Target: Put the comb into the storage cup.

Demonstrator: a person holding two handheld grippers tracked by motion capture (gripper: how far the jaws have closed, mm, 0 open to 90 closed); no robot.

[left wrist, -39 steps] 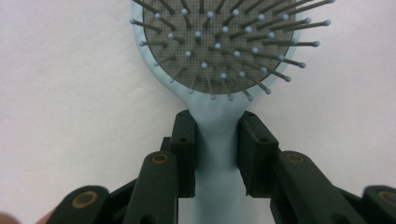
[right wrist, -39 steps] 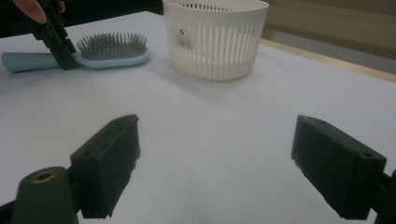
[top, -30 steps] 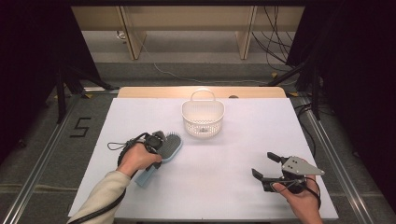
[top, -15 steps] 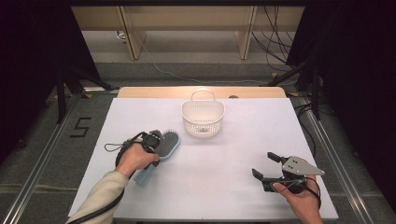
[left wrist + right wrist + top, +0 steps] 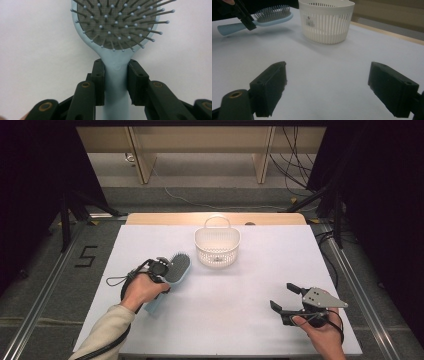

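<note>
The hairbrush (image 5: 176, 270) lies on the left half of the white table (image 5: 240, 320), its long axis running on a slant: the bristled head points away from the person and toward the basket, the handle back toward the near left edge. In the right gripper view it appears lifted clear of the surface, with a shadow beneath, though from that angle this is hard to settle. It is pale blue plastic with an oval head, a grey cushion pad and grey pins tipped with small pale balls; the bristles face up. The left gripper (image 5: 116, 75) has its two black jaws pressed against either side of the neck, just below the head, so the brush is clamped there.

Just beyond the head, apart from it, stands a white slatted basket (image 5: 217, 245) with a loop handle. A small sticker (image 5: 310, 20) on its wall carries print too fine to read. A dark "5" (image 5: 86, 256) is marked on the floor left of the table.

The right gripper (image 5: 287, 299) rests at the near right, jaws spread wide with nothing between them.
</note>
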